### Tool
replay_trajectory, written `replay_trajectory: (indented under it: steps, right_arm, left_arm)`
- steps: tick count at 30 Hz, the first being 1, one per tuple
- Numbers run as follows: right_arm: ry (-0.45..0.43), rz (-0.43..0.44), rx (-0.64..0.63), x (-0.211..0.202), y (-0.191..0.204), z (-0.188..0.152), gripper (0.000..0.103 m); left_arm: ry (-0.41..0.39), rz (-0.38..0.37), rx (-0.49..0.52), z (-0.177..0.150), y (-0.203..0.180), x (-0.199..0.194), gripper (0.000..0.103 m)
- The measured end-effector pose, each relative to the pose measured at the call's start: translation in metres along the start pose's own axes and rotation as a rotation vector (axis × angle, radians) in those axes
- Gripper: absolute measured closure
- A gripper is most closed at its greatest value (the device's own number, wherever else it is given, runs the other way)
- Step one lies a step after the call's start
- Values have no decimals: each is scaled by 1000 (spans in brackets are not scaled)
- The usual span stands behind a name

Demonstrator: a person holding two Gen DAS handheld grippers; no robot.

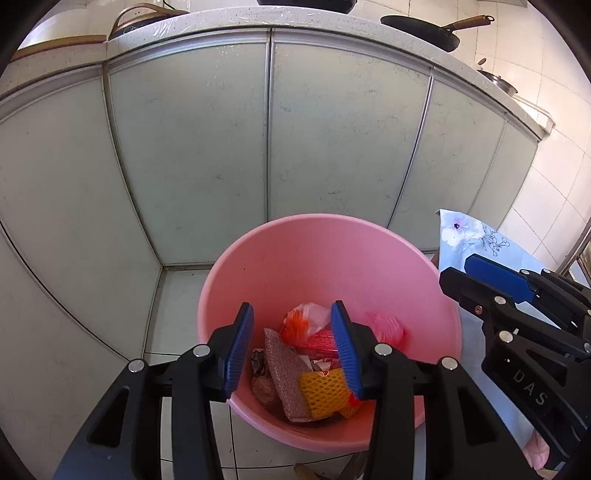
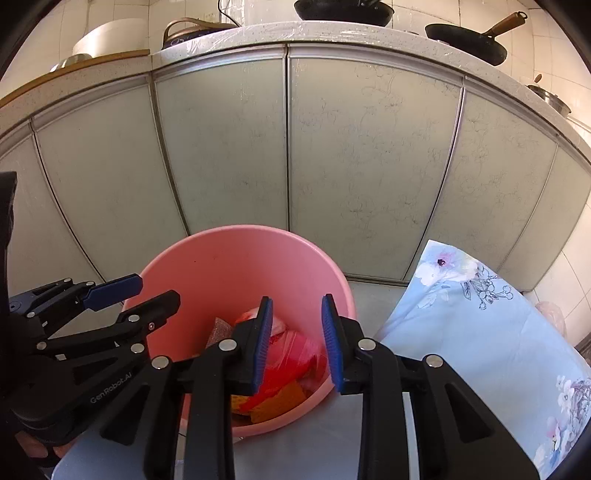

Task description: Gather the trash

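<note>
Left wrist view: the left gripper [image 1: 291, 345] hung over a pink bucket [image 1: 332, 254] on the tiled floor, its blue pads spread apart with nothing pinched between them, so released. In the bottom of the bucket lay the collected trash: a yellow foam net sleeve [image 1: 323, 393] at the near side, a brown scouring pad [image 1: 282, 363] just left of it, a red wrapper [image 1: 321, 341] behind, an orange-and-white plastic bag [image 1: 304, 321] farther back, and a pink crumpled piece [image 1: 386, 326] against the right wall. The right gripper [image 1: 491, 280] entered from the right edge, over the bucket's right rim. Beyond the bucket stood pale green cabinet doors [image 1: 192, 147] under a speckled countertop bearing a dark frying pan [image 1: 424, 31]. A floral blue cloth [image 1: 465, 232] lay at the right. Right wrist view: the right gripper [image 2: 297, 343] was poised above the same pink bucket [image 2: 236, 266], pads parted and gripping nothing, so released. Between them the red wrapper [image 2: 295, 350] showed down in the bucket, with the yellow foam net sleeve [image 2: 284, 400] nearer. The left gripper [image 2: 147, 291] reached in from the left over the near-left rim. The floral blue cloth [image 2: 480, 332] filled the right side.
</note>
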State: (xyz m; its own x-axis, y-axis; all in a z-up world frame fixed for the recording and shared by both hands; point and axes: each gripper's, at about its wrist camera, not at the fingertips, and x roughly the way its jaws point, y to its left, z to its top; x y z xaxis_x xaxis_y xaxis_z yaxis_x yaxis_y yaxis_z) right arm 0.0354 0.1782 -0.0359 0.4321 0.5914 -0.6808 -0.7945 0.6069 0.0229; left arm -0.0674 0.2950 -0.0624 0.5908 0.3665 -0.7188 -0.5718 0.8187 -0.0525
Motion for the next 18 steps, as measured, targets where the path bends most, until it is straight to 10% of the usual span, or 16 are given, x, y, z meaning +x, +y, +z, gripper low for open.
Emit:
replay_trajectory:
  steps: [15,18]
  right_arm:
    - [-41,-6,27,-39,-10,-3,75]
    - [-51,-3,36,-47,-12,-5,61]
  left_arm:
    - [-63,-15,17,7,-12,-38,59]
    - [-78,-18,23,9,-16,-48,57]
